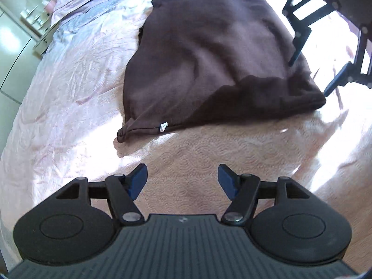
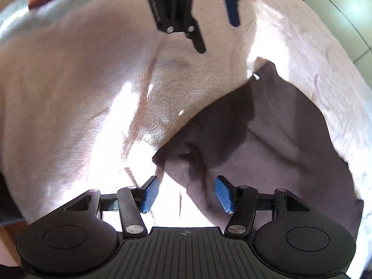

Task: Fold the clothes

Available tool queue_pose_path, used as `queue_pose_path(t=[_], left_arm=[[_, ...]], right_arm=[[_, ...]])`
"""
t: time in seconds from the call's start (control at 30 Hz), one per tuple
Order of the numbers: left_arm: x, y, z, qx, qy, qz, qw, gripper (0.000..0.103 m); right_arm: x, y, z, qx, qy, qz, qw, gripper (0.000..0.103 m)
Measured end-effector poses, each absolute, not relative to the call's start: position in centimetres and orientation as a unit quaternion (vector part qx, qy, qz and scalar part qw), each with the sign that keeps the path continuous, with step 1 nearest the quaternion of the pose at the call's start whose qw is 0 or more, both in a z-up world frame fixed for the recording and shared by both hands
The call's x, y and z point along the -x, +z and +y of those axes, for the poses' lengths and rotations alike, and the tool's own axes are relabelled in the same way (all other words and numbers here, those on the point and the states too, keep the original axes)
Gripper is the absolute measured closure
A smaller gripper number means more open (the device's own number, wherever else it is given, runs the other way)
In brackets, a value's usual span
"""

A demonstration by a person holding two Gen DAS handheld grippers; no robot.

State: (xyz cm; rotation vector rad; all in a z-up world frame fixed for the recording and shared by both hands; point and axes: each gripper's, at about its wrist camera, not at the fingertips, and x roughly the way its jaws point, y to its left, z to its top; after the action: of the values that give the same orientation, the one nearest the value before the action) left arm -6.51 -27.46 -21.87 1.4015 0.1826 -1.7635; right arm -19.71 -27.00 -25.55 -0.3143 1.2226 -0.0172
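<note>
The brown garment (image 1: 209,58) is laid flat on the pink bed cover (image 1: 69,93), already doubled over by the look of it, with a small white tag (image 1: 163,127) on the hem near its left corner.

Left to right: the left hand-held gripper (image 1: 182,181) is held wide open and empty, just short of that tagged hem, nothing between the blue pads (image 1: 139,181). The right hand-held gripper (image 2: 184,194) is also spread wide and empty, hovering right over the garment's corner (image 2: 160,155) on the opposite side.

What could go wrong, probably: only the top layer gets pinched at that loose corner, so the layers slide apart and the fold is undone. The bed cover could also get nipped along with the hem, since it's soft and rumpled right beside the garment. A lopsided lift would skew the edges.

The garment's long axis seems to run away from the tagged hem toward the far end of the bed, seen from the left camera.
</note>
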Motion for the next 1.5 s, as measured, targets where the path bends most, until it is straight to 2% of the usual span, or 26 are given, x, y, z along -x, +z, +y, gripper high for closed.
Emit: queue_pose_path(t=[0.23,0.27,0.3,0.33,0.37,0.63,0.8,0.83,0.9,0.93,0.97,1.03,1.13,1.3,1.5], left_arm=[[7.1,-23.7,-28.2,-0.580,-0.721,0.022,0.378,0.039],[7.1,-23.8,-28.5,-0.580,-0.723,0.015,0.376,0.039],[7.2,-24.1,-28.8,-0.580,-0.722,0.005,0.377,0.038],[7.3,-24.4,-29.2,-0.579,-0.721,-0.006,0.380,0.036],[7.4,-24.7,-29.6,-0.581,-0.718,-0.019,0.383,0.032],[8.2,-28.1,-32.4,-0.590,-0.708,-0.144,0.361,0.018],[8.7,-29.2,-34.7,-0.585,-0.705,-0.196,0.349,0.018],[8.8,-29.4,-35.2,-0.586,-0.708,-0.198,0.340,0.020],[8.8,-29.7,-36.1,-0.593,-0.713,-0.198,0.317,0.049],[8.9,-29.7,-36.5,-0.601,-0.713,-0.192,0.306,0.075],[8.9,-29.8,-36.8,-0.611,-0.711,-0.186,0.295,0.085],[8.8,-29.0,-37.3,-0.617,-0.713,-0.174,0.286,0.093],[8.9,-26.1,-38.4,-0.615,-0.714,-0.166,0.288,0.095],[11.3,-19.7,-42.9,-0.607,-0.716,-0.185,0.290,0.095],[17.8,-15.0,-52.2,-0.624,-0.713,-0.187,0.260,0.096]], right_arm=[[20.2,-26.4,-29.6,0.151,-0.009,0.569,0.809,0.046],[20.2,-26.0,-30.0,0.134,-0.011,0.562,0.816,0.053],[20.2,-25.3,-30.6,0.114,-0.015,0.553,0.825,0.088],[20.5,-24.3,-31.4,0.091,-0.025,0.541,0.836,0.098],[20.9,-23.1,-32.2,0.068,-0.038,0.526,0.847,0.098],[24.9,-16.4,-38.2,-0.114,-0.145,0.436,0.881,0.098],[26.7,-14.6,-39.2,-0.170,-0.169,0.413,0.879,0.098],[27.0,-14.4,-39.0,-0.173,-0.167,0.414,0.878,0.098],[27.6,-14.3,-38.4,-0.174,-0.162,0.418,0.877,0.098],[27.4,-14.4,-38.2,-0.173,-0.158,0.422,0.876,0.098],[27.3,-14.6,-38.0,-0.172,-0.154,0.426,0.875,0.098],[26.6,-15.3,-37.5,-0.165,-0.142,0.435,0.874,0.098],[26.4,-15.3,-37.0,-0.176,-0.135,0.431,0.875,0.098],[29.1,-12.5,-38.8,-0.224,-0.177,0.381,0.879,0.098],[35.8,-8.9,-45.2,-0.286,-0.228,0.301,0.881,0.098]])
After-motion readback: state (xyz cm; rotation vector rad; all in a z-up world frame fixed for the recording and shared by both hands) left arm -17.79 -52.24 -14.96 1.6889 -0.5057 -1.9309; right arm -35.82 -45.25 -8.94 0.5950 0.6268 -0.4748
